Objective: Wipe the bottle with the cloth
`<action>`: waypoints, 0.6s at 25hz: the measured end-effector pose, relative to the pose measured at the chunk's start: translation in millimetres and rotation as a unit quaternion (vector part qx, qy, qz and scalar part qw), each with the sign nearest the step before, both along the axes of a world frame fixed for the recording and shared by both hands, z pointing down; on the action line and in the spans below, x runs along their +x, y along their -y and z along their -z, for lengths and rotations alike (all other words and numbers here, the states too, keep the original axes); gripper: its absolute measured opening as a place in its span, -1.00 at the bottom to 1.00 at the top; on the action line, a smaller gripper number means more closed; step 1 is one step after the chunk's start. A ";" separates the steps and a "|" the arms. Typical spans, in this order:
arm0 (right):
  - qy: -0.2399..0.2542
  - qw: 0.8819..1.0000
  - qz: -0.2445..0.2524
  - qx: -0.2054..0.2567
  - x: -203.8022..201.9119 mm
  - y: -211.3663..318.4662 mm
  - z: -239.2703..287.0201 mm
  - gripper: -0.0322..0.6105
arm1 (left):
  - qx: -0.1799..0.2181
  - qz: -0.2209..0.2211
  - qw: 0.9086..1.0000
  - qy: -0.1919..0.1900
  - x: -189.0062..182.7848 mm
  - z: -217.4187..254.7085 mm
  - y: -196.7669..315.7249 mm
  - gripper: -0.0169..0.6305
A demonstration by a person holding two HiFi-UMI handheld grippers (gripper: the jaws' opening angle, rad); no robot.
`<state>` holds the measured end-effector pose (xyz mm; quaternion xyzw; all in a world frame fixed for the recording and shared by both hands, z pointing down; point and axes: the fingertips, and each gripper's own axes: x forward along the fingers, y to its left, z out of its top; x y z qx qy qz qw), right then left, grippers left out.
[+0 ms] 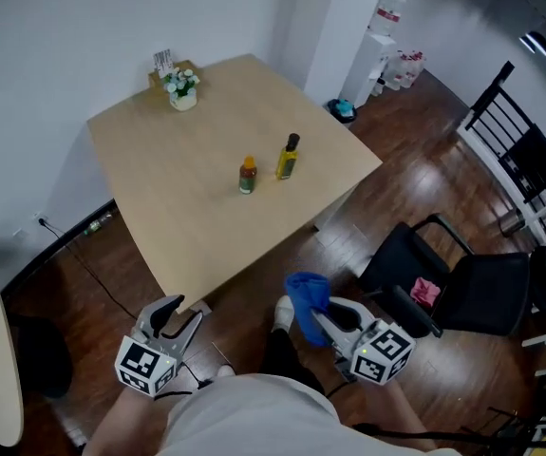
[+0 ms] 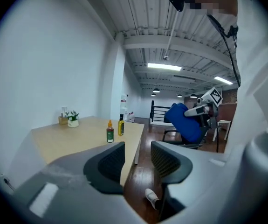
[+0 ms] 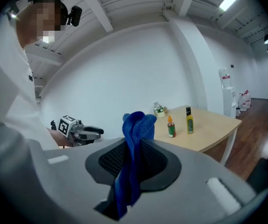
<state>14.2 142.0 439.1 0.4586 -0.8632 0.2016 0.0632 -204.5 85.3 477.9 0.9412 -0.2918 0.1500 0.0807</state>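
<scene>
Head view: you stand at the near corner of the table (image 1: 197, 231), holding the left tool (image 1: 178, 315) and the right tool (image 1: 318, 319) low in front of your body, off the table's edge.
Left tool state: the jaws stand moderately apart with nothing between them. Through the gap, the left gripper view shows only the floor (image 1: 377, 160) and the table edge.
Right tool state: the jaws are clamped on the blue cloth (image 1: 307, 295).
Cloth: it is pinched at its middle. A bunched end sticks out past the jaw tips, and in the right gripper view the other end hangs down behind the jaws.
Bottles: the yellow bottle (image 1: 288, 158) with a black cap and the green bottle (image 1: 247, 176) with an orange cap both stand upright near the middle of the table.
Bottle spacing: the green bottle is just beside the yellow bottle, on its left from where you stand, and they do not touch.
Reach: both bottles are well apart from both tools, and the cloth touches neither.
Far corner: a flower pot (image 1: 181, 90) sits on the table with a small box (image 1: 165, 66) behind it.
Your right: a black chair (image 1: 462, 283) stands on the floor with a pink item (image 1: 424, 292) on its seat.
</scene>
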 end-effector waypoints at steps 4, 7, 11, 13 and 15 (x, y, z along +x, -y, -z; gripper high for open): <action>-0.022 0.999 0.009 -0.022 -34.1 -64.8 2.4 -0.65 | 0.008 -0.026 1.000 -0.016 -15.1 18.1 -44.6 -0.38; -0.035 0.999 0.004 -0.012 -43.3 -83.0 10.0 -0.65 | 0.012 -0.043 0.999 -0.024 -17.2 24.0 -69.0 -0.38; -0.036 0.999 0.003 0.010 -53.3 -106.6 23.8 -0.65 | 0.014 -0.057 0.998 -0.026 -14.3 24.3 -105.4 -0.38; -0.043 0.999 0.005 0.019 -55.0 -120.9 28.2 -0.65 | 0.013 -0.064 0.998 -0.019 -11.4 22.4 -121.0 -0.38; -0.055 0.998 0.003 0.024 -51.4 -139.5 31.6 -0.65 | 0.002 -0.075 0.997 -0.018 -4.3 22.4 -137.7 -0.38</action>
